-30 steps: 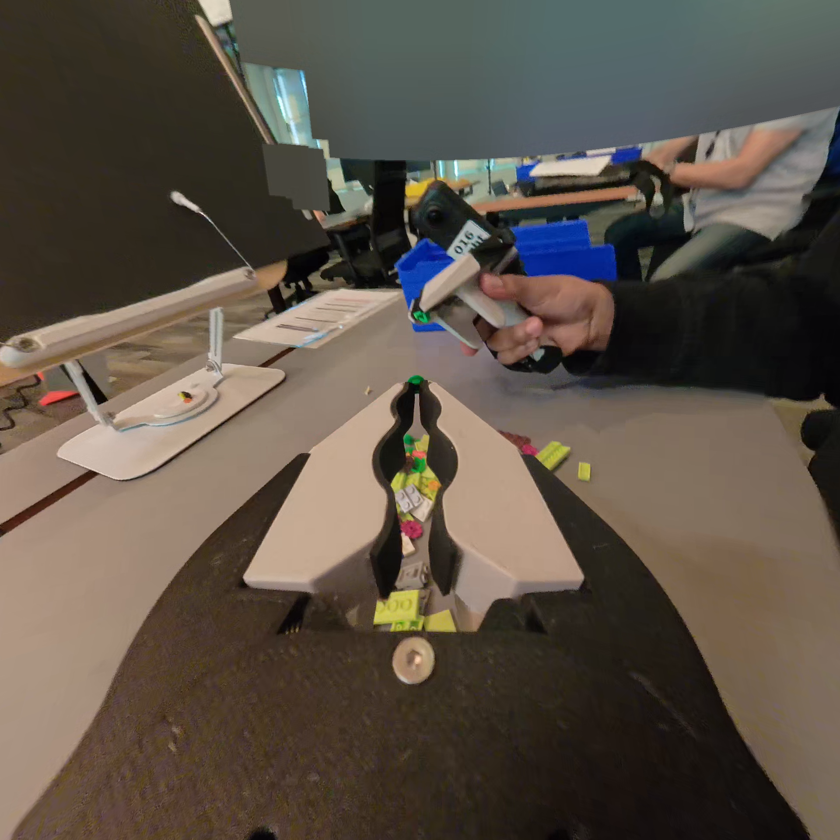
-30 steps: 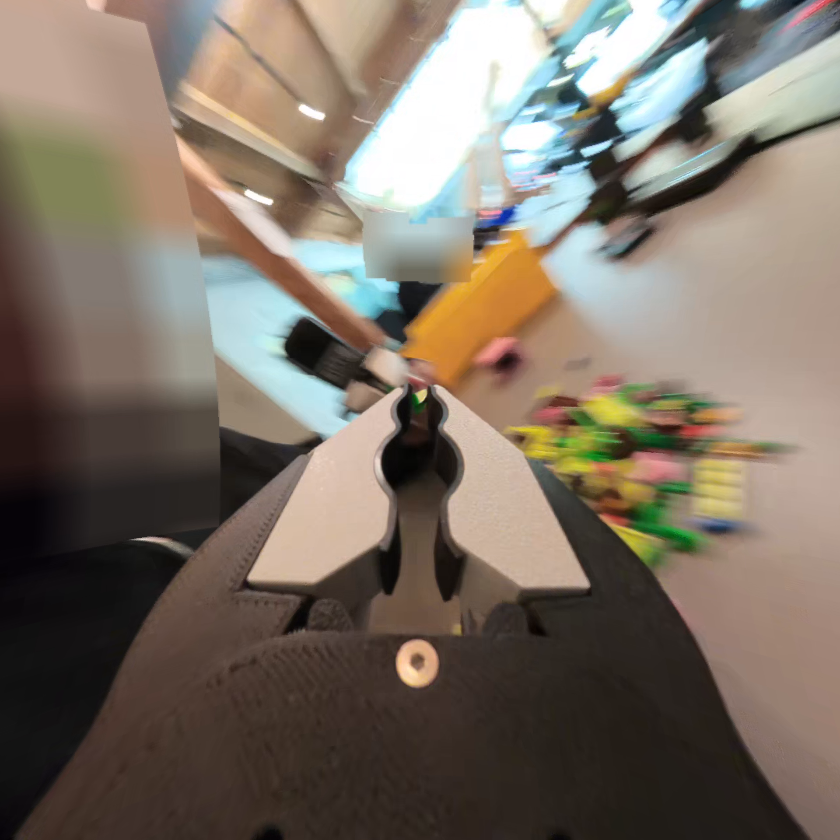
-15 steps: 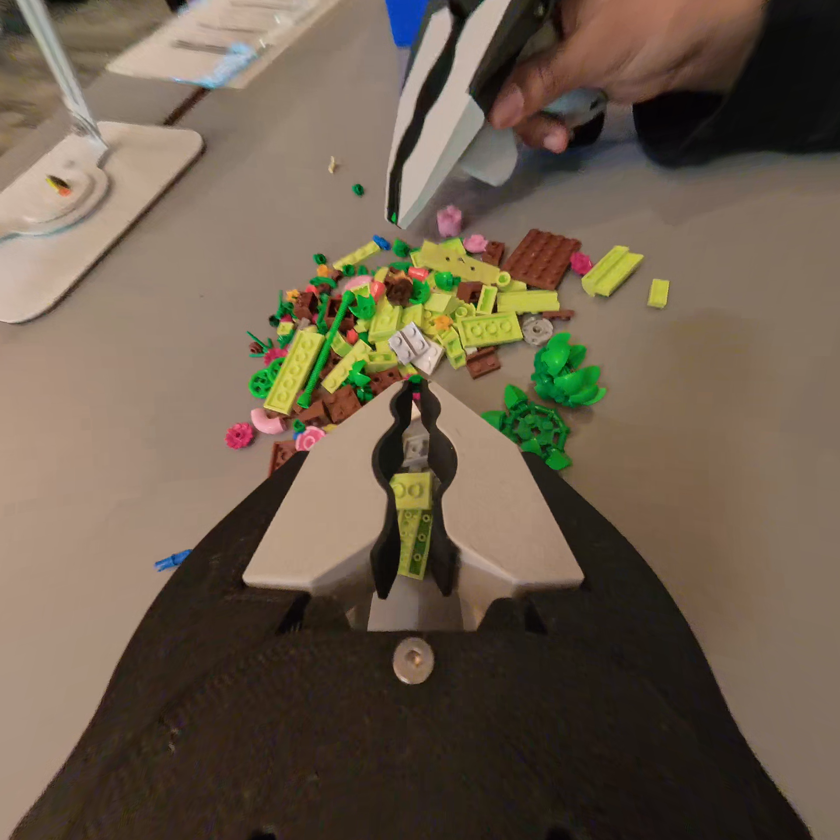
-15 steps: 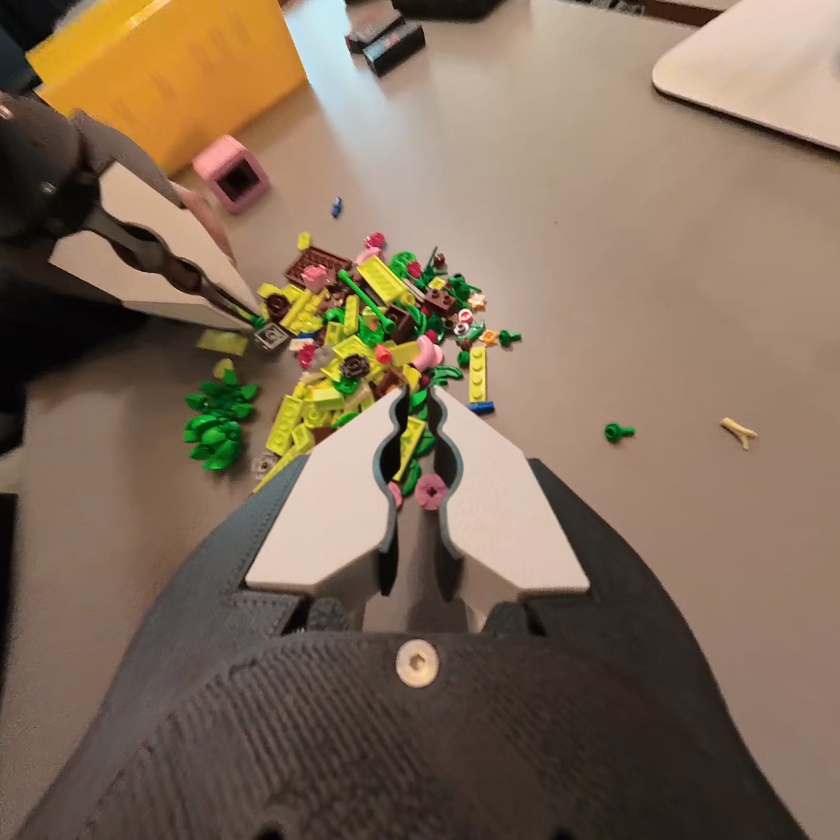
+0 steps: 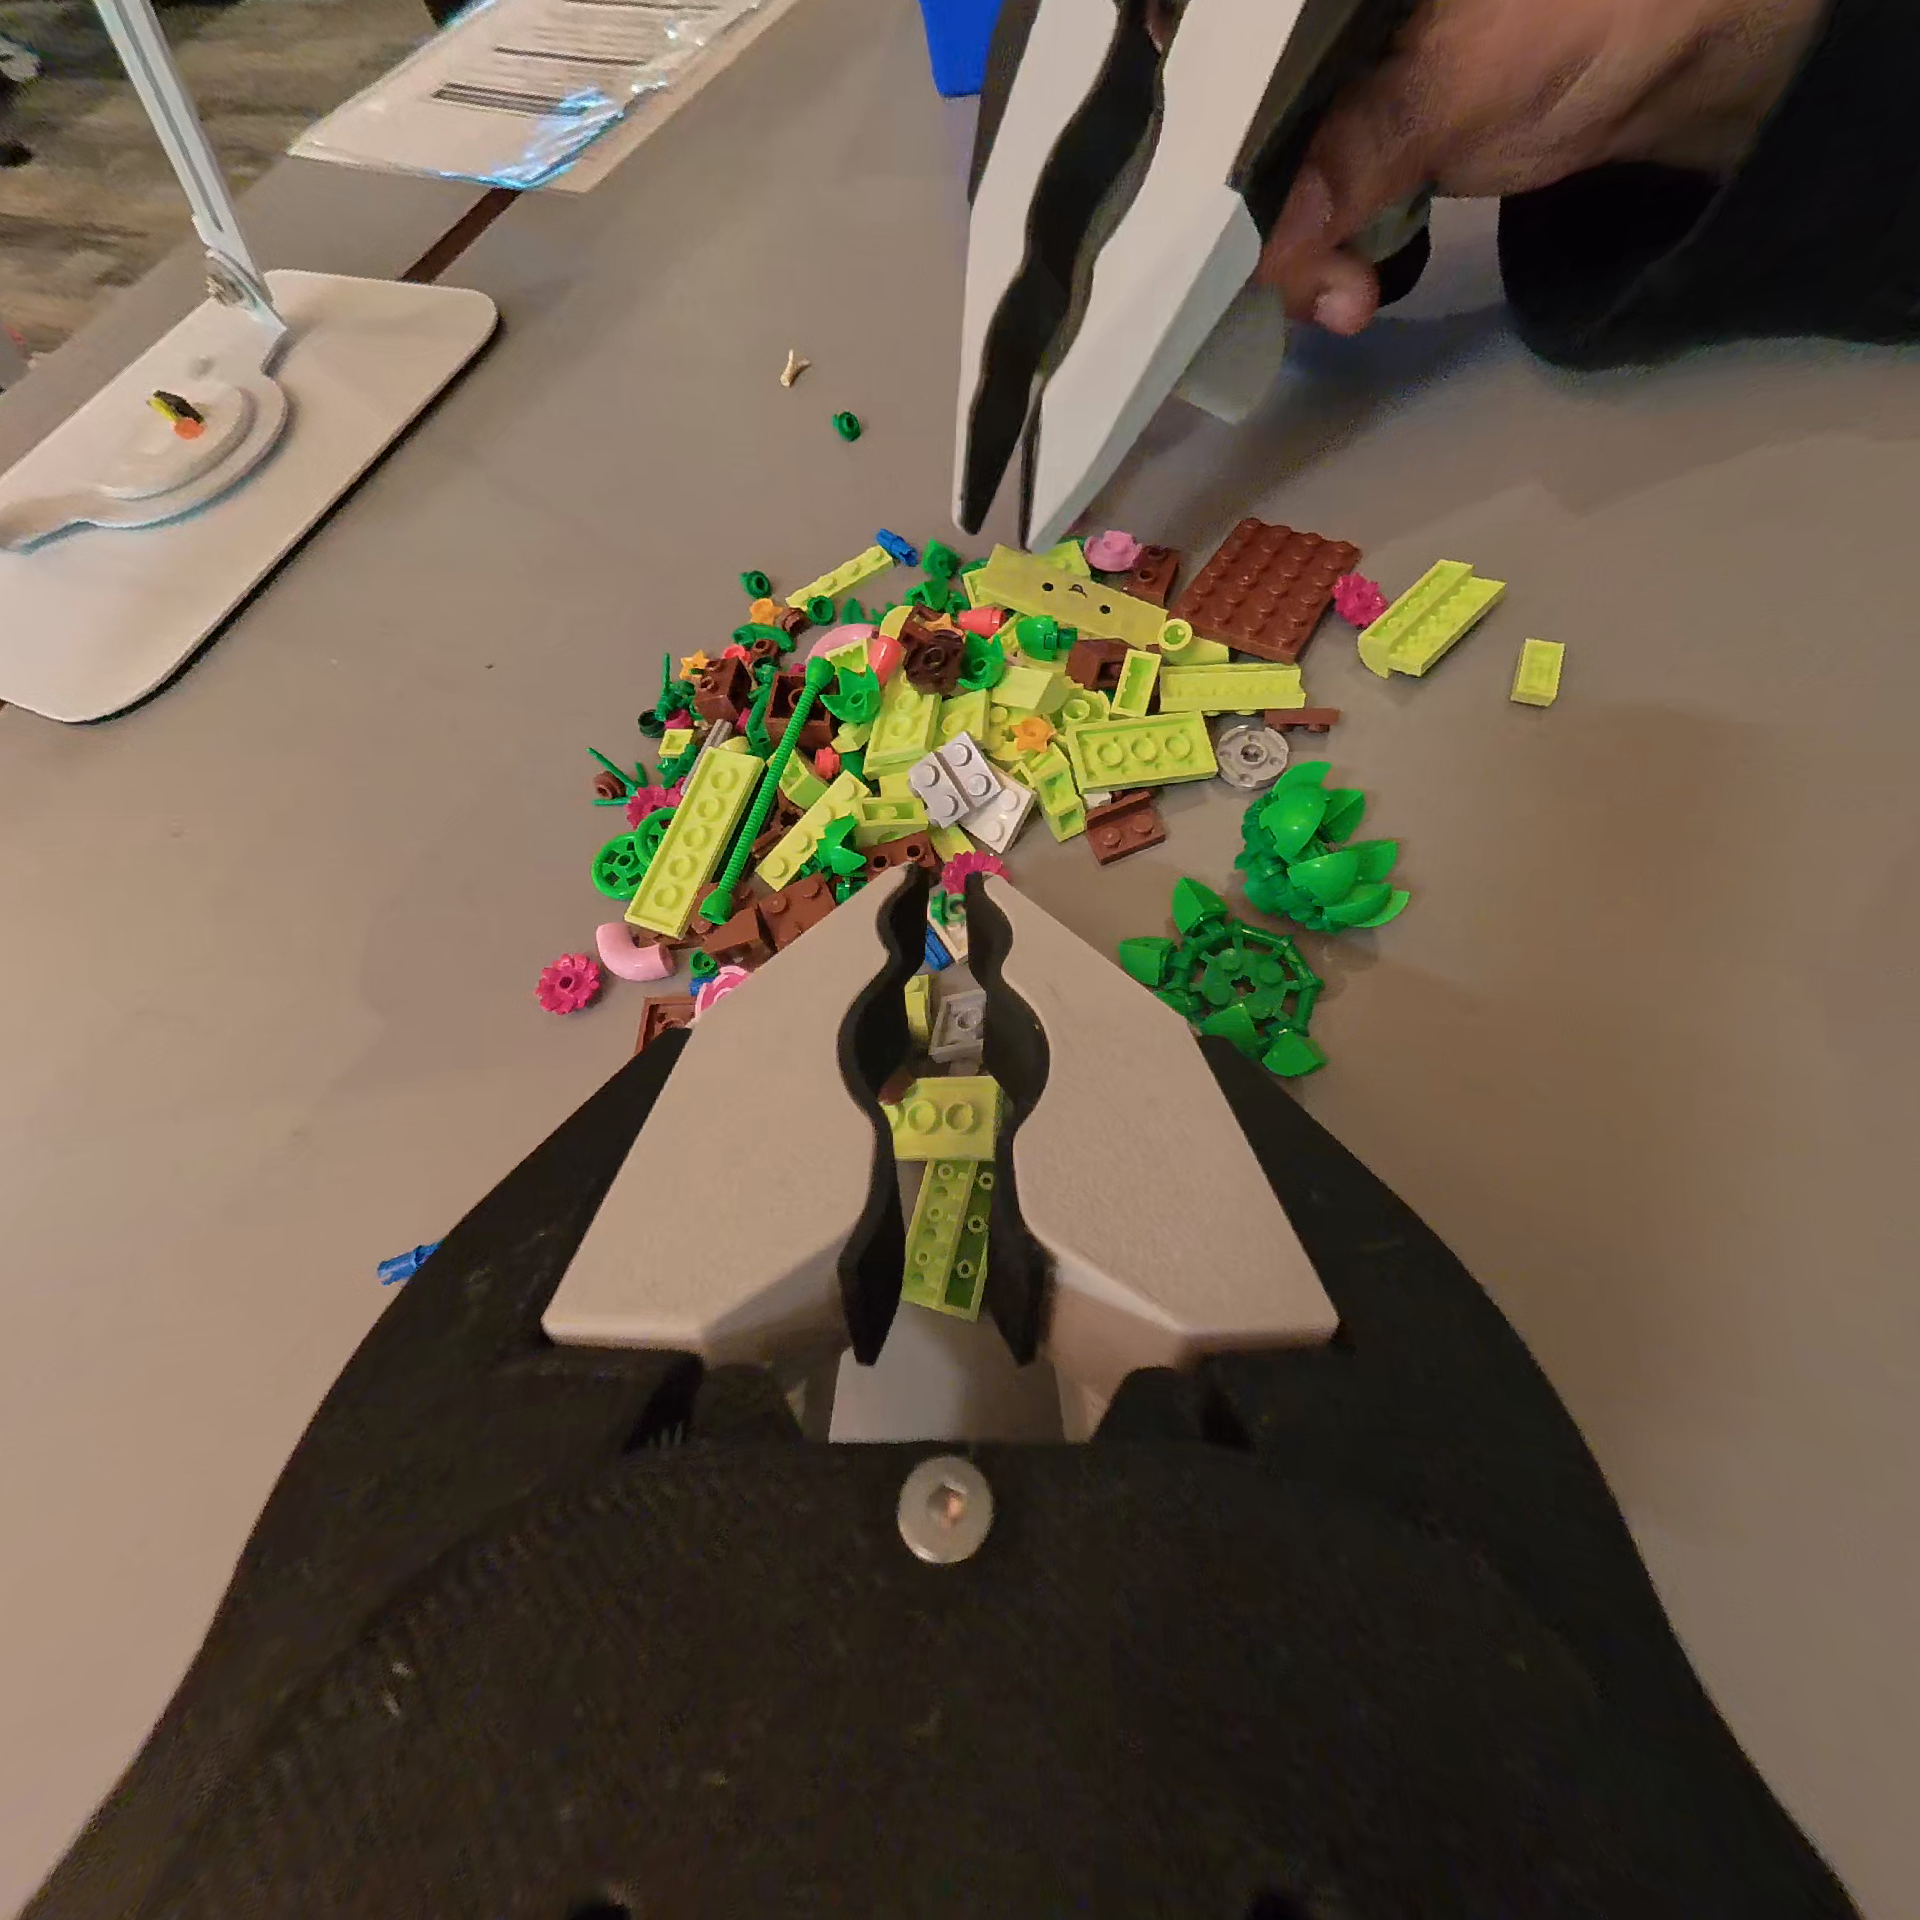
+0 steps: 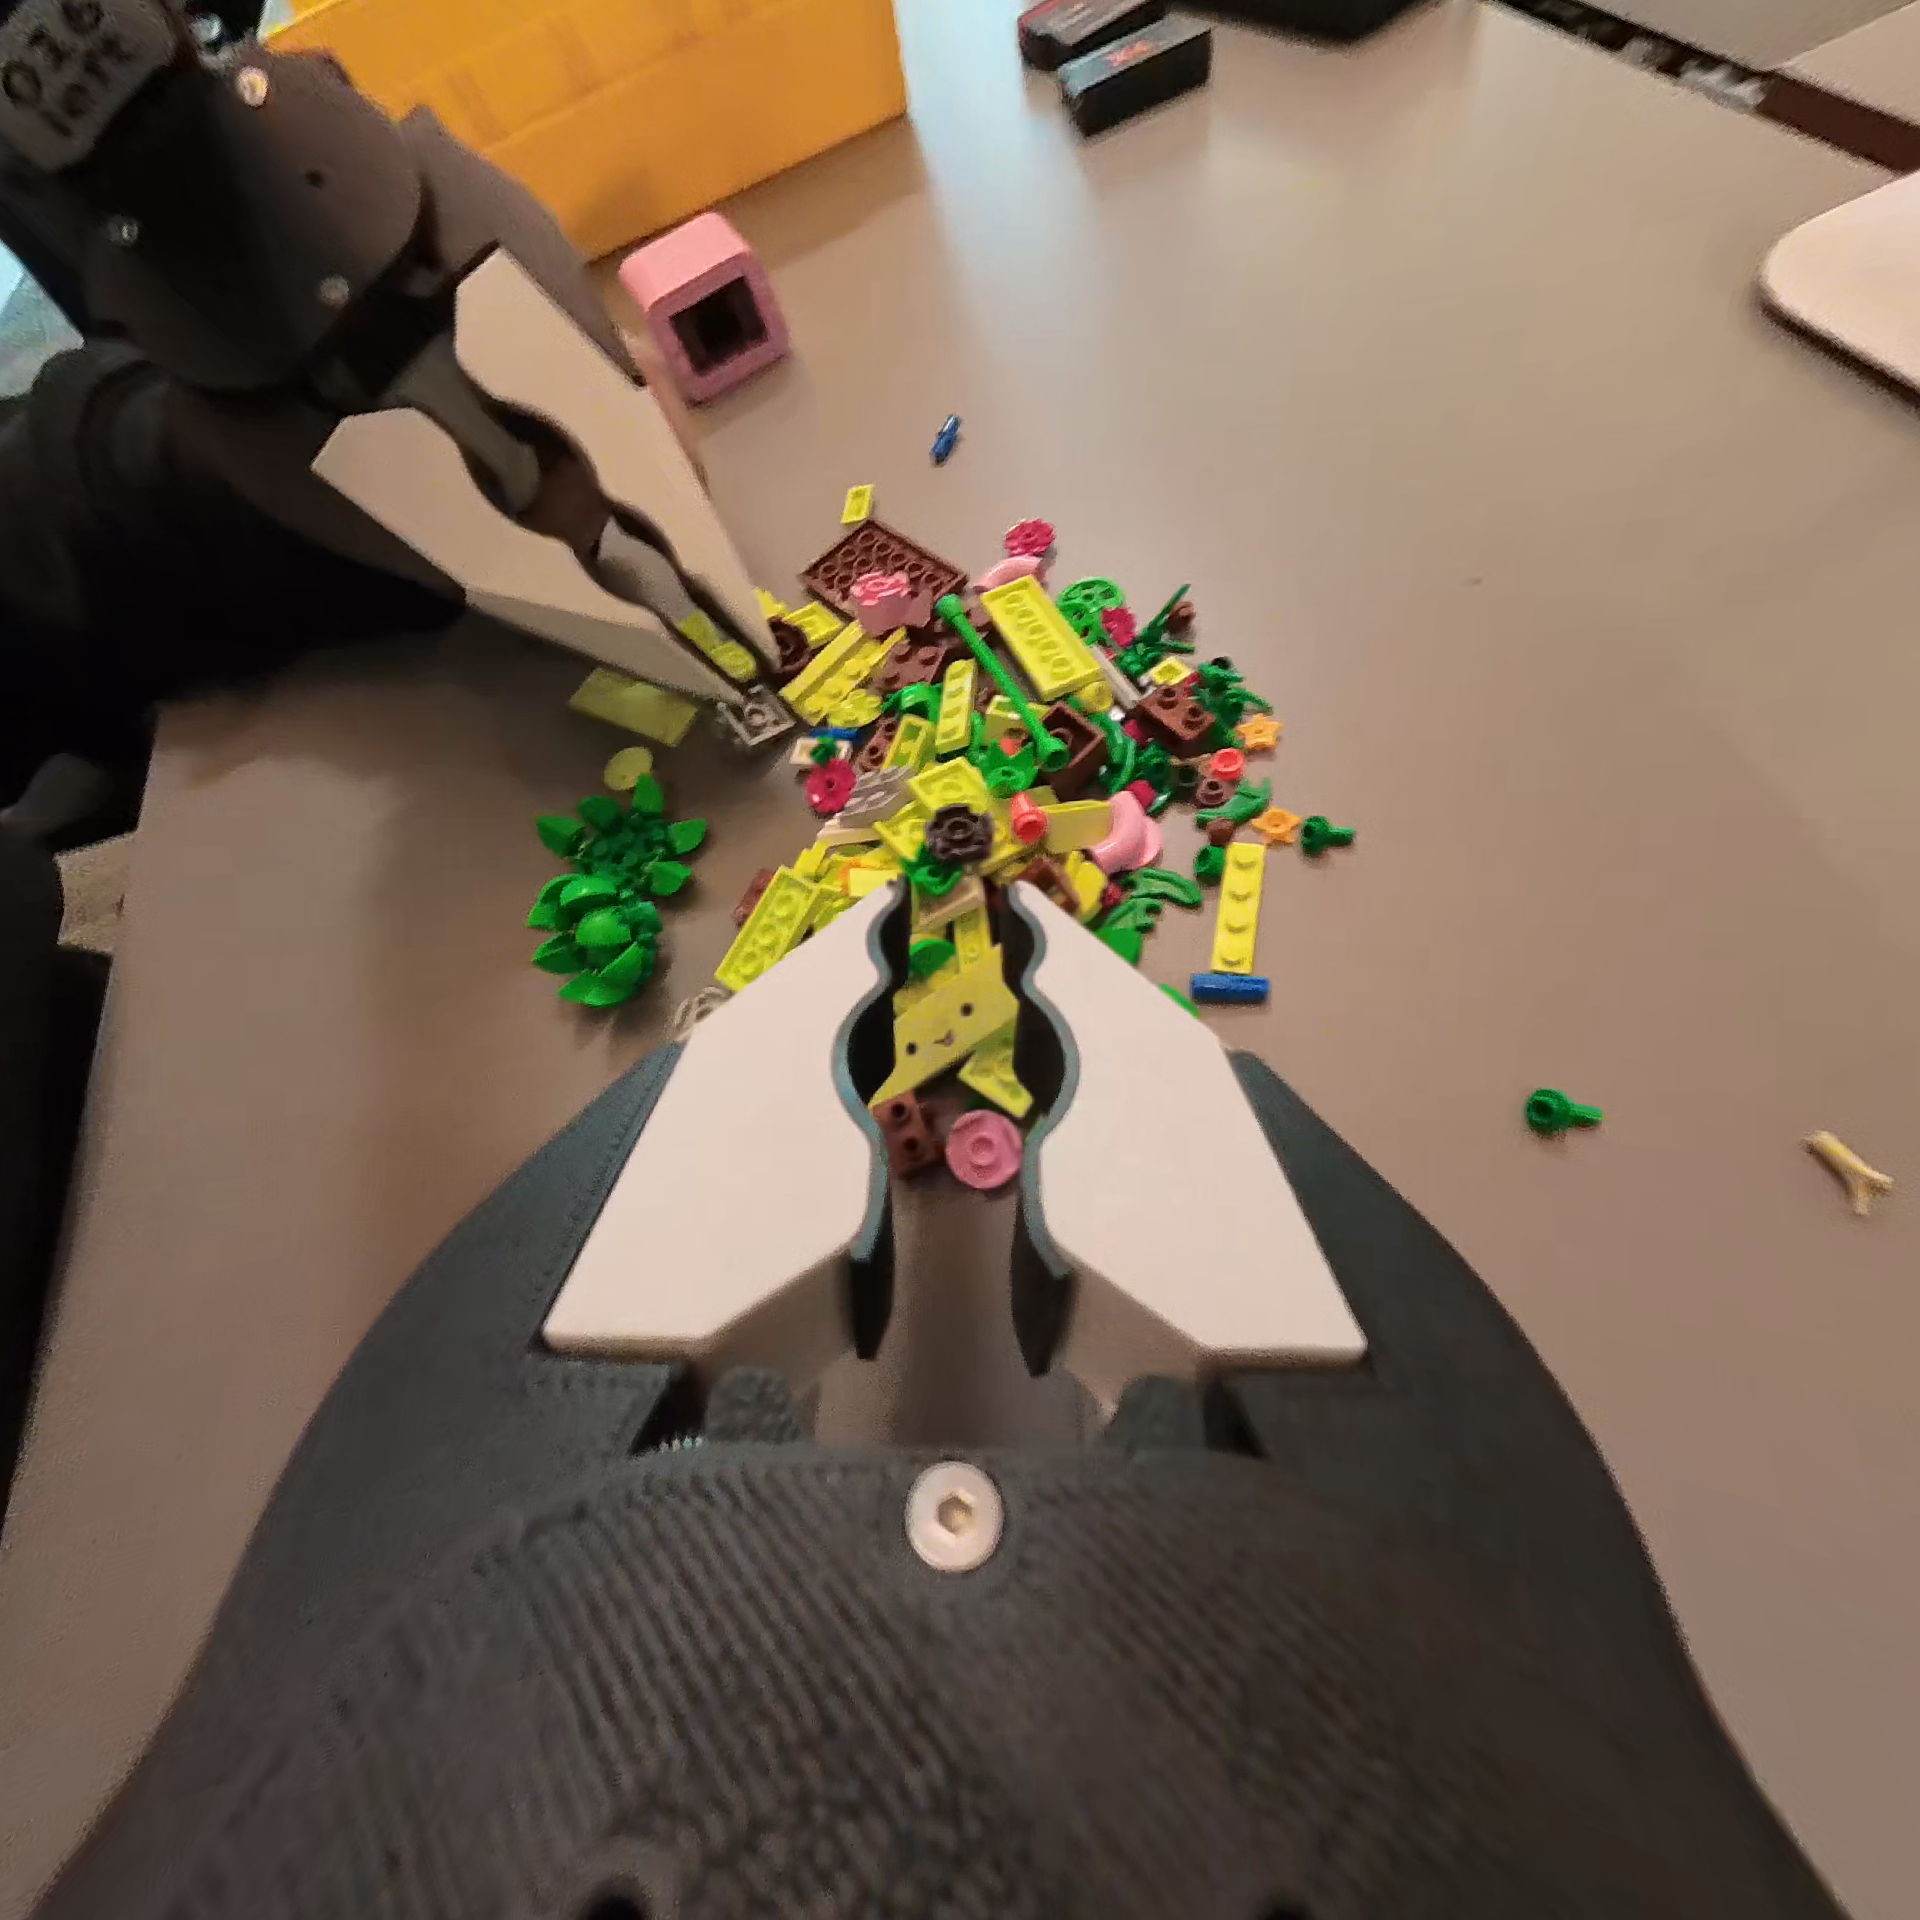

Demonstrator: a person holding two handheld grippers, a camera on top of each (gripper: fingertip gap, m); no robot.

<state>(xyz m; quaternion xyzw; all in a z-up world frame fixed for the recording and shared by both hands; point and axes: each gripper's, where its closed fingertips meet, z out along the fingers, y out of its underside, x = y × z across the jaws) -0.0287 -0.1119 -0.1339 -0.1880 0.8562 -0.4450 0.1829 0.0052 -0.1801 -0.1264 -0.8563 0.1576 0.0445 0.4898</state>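
A pile of small toy bricks [image 5: 935, 727], lime, brown, green and pink, lies on the grey table [image 5: 312, 935]. My left gripper [image 5: 945, 883] hovers over the pile's near edge, jaws a narrow gap apart, holding nothing. In the right wrist view it [image 6: 748, 681] has its tips down by a grey plate [image 6: 753, 717]. My right gripper [image 6: 961, 899] is slightly open and empty over the opposite edge, above a lime brick with a face [image 6: 940, 1023]. In the left wrist view it [image 5: 1003, 532] points down at that brick [image 5: 1070, 597], beside a brown plate [image 5: 1268, 587].
A white lamp base [image 5: 208, 468] and papers [image 5: 540, 83] lie to the left. A yellow bin [image 6: 623, 104], a pink cube [image 6: 707, 307] and black boxes [image 6: 1122, 42] stand beyond the pile. Green leafy pieces [image 5: 1320, 847] and stray bits [image 6: 1558, 1112] lie around it. My right fingertips sit around 9 cm from my left ones. The brown plate [image 5: 1268, 587] sits 7 cm or so from the ends of my right fingers.
Both grippers came down from mid-air to the brick pile, tilting to point at the table. Both jaws went from shut to a narrow gap. The right gripper's tips reached the face brick.
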